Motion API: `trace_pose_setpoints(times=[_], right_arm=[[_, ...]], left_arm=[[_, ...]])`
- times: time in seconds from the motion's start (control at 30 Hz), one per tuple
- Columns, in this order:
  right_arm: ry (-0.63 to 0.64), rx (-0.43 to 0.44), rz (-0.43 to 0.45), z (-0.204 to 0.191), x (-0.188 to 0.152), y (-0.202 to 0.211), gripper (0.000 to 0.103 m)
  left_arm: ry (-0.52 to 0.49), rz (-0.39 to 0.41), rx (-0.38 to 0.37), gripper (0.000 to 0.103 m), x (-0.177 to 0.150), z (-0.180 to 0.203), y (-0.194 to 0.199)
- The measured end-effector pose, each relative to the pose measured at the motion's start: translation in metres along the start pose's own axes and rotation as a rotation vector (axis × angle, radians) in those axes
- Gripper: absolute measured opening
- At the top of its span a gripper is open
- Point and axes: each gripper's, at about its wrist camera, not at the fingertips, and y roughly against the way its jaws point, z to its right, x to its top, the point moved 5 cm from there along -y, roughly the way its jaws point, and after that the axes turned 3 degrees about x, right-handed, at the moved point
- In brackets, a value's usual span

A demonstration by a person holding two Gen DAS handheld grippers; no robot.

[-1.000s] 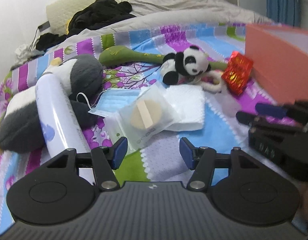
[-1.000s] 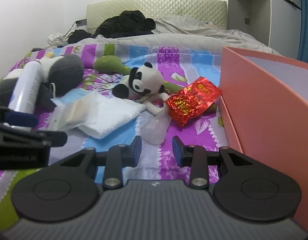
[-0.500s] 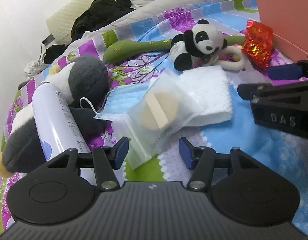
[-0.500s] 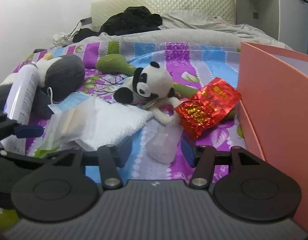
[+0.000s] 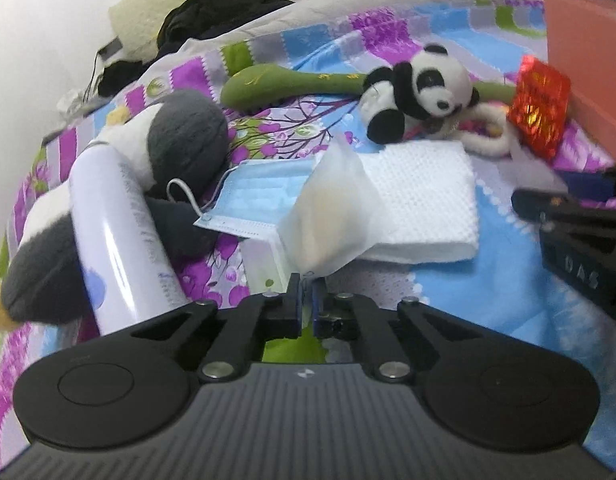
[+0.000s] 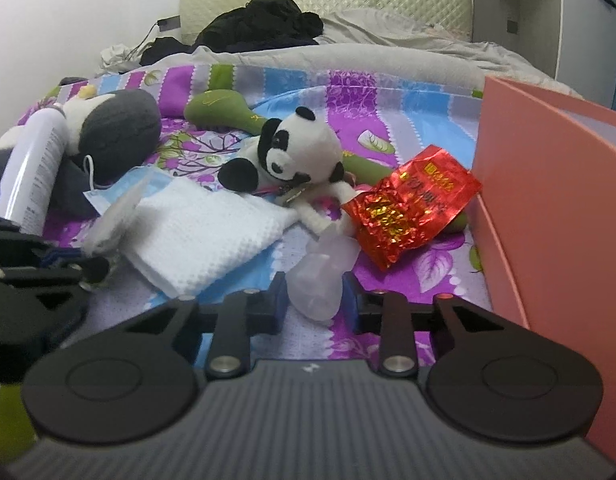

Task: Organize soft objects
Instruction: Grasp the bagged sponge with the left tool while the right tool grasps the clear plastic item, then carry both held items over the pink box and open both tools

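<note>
**Both grippers engaged on the bed**

My left gripper (image 5: pixel 307 304) has just closed, pinching the pouch (image 5: pixel 332 216) corner beside the towel (image 5: pixel 424 204). My right gripper (image 6: pixel 314 304) has just been closing; its pads touch the clear bottle (image 6: pixel 322 280) near the panda (image 6: pixel 296 152).

My left wrist view looks low and close across the bed (image 5: pixel 448 280) toward the headboard (image 5: pixel 148 20), tilted downward. My right wrist view faces likewise. Both share the small panda (image 5: pixel 420 92) (image 6: pixel 296 152) mid-frame.

A bedroom: quilted headboard (image 6: pixel 324 0), patterned bedspread (image 6: pixel 388 100).
</note>
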Motion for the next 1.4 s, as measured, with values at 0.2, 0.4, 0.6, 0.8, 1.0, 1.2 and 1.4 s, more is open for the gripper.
trace_pose_setpoints(times=[0.2,0.4,0.6,0.8,1.0,1.2,1.4], right_arm=[[-0.002,0.006,0.004,0.003,-0.003,0.014,0.030],[0.004,0.026,0.010,0.000,-0.010,0.037,0.030],[0.014,0.040,0.018,-0.005,-0.018,0.065,0.030],[-0.016,0.046,0.003,-0.005,-0.026,0.088,0.031],[0.005,0.036,0.006,-0.009,-0.034,0.109,0.031],[-0.007,0.068,0.003,-0.016,-0.040,0.134,0.031],[-0.015,0.072,-0.004,-0.021,-0.042,0.158,0.031]], left_arm=[[0.121,-0.050,-0.051,0.005,-0.006,-0.012,0.030],[0.274,-0.109,-0.132,0.005,-0.022,-0.022,0.065],[0.291,-0.116,-0.169,0.005,-0.034,-0.014,0.096],[0.310,-0.126,-0.211,0.005,-0.046,-0.004,0.117],[0.356,-0.131,-0.250,0.005,-0.057,-0.007,0.132],[0.355,-0.116,-0.290,0.005,-0.063,-0.004,0.148],[0.359,-0.097,-0.318,0.005,-0.063,-0.010,0.167]])
